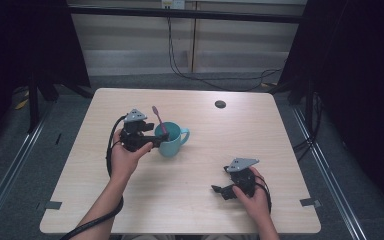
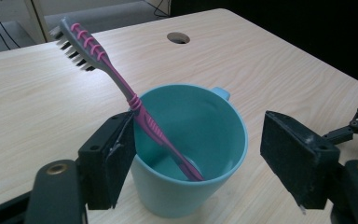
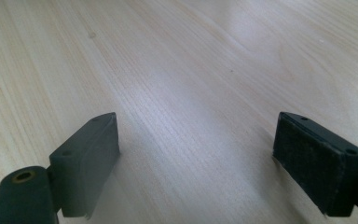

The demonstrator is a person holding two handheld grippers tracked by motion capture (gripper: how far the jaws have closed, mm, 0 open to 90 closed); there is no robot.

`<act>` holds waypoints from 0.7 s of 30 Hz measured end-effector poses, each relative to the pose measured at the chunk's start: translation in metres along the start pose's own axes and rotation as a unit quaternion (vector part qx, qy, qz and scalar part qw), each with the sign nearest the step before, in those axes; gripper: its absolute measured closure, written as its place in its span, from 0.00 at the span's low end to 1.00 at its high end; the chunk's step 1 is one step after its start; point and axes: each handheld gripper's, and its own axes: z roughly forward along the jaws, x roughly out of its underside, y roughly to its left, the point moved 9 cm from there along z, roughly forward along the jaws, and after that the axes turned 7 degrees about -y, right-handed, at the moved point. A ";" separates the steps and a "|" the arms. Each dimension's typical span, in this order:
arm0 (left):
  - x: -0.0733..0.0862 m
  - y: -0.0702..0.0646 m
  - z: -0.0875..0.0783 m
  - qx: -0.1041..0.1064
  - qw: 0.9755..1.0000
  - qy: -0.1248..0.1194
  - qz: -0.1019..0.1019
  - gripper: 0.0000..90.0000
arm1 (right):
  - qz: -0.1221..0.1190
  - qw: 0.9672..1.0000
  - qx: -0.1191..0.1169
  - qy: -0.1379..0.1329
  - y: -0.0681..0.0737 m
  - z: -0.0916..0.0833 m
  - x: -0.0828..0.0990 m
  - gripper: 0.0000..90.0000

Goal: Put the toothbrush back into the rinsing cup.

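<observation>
Left gripper view: left hand-held gripper released, jaws spread around teal cup, pads clear of its wall. Pink toothbrush standing in cup, leaning on rim, bristles up. Cup upright on table. Placement judged done; withdrawal left. Right hand-held gripper released, empty, over bare table.

I see a pale wood-grain table with rounded corners and 1 round cable hole near its far edge. It stands on grey carpet. Black curtains hang at both sides. Behind, light panelled cabinets sit under a dark rail, with black cables trailing down to the floor. Metal floor rails run along each side.
</observation>
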 end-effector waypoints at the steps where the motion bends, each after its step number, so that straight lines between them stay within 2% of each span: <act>1: 0.000 0.001 0.000 -0.001 1.000 0.000 0.001 0.28 | 0.000 1.000 0.000 0.000 0.000 0.000 0.000 0.15; 11: 0.006 0.004 -0.004 -0.001 1.000 0.002 -0.002 0.25 | 0.000 1.000 0.000 0.000 0.000 0.000 0.000 0.15; 16: 0.009 0.005 -0.005 0.000 1.000 0.006 -0.005 0.20 | 0.000 1.000 0.000 0.000 0.000 0.000 0.000 0.15; 21: 0.012 0.005 -0.008 0.007 1.000 0.009 -0.004 0.19 | 0.000 1.000 0.000 0.000 0.000 0.000 0.000 0.15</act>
